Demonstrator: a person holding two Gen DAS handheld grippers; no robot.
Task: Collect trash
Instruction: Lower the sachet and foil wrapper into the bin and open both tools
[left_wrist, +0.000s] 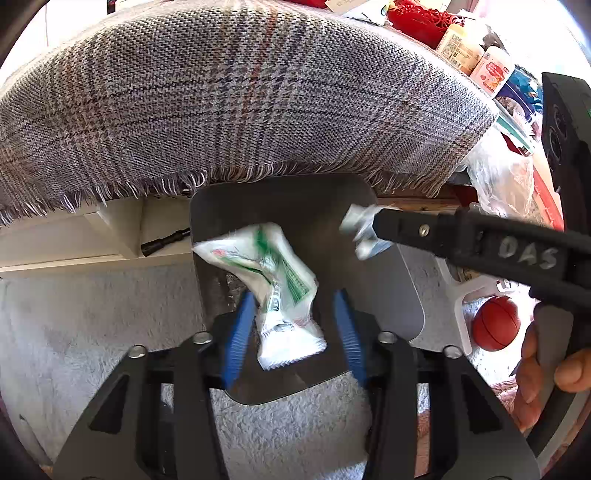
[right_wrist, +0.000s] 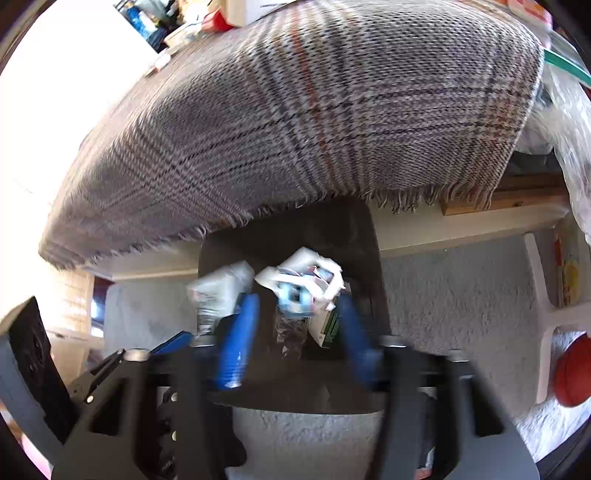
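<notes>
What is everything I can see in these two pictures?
Bin: one, dark grey, on the carpet under the cloth's fringe.
White-green wrapper: one, between the open left fingers, over the bin.
Crumpled white-blue wrapper: one, at the right gripper's tips, over the bin.
Plaid cloth: one, grey, draped above.
Ball: one, red, on the carpet.
Carpet: pale grey.
Left gripper: blue pads.
Right gripper: blue pads, blurred.

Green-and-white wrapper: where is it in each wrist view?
Left wrist: green-and-white wrapper sits centre frame between the left gripper's open jaws, over the dark bin.
Right wrist: blurred white shape left of centre, likely the same wrapper.
Shared landmark: plaid cloth across the top.
</notes>
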